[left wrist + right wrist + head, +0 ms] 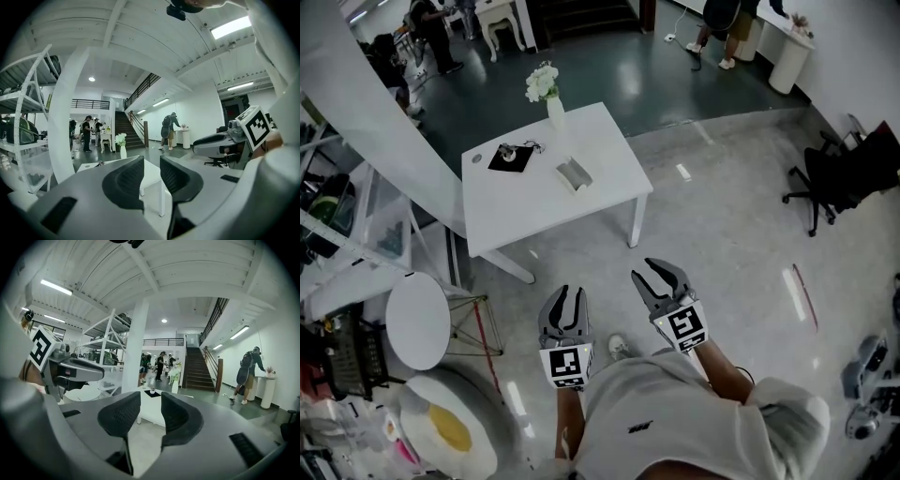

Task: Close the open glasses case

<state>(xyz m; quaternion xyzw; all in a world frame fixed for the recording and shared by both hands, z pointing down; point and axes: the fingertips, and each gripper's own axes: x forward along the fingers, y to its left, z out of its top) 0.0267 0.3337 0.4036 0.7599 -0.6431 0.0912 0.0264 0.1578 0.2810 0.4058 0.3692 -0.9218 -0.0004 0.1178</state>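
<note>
Plainly, the task has not yet been started: the glasses case (pixel 574 174) is seen lying open on the white desk (pixel 516 211), towards its right side, well apart from both tools. A vase (pixel 555 111) of white flowers stands behind the case, and a black mat (pixel 510 157) with a small object on it, too small to be identified, lies to its left. The left tool (pixel 565 292) and the right tool (pixel 661 275) are held low, close to the person's body, over the floor (pixel 722 216) and short of the desk. In the left gripper view the jaws of the left tool (pixel 151 165) are shown apart by a narrow gap, with nothing between them; the same is shown for the right tool (pixel 150 403) in the right gripper view. The case is judged to be light and rigid, with a hinged lid that may be sprung, so it could slide on the smooth desk when pushed. It is suggested that the base be steadied by one tool at a long edge, while the free edge of the lid, far from the hinge, is pressed over and down by the other. Which half is the lid cannot be told from this far off.
</note>
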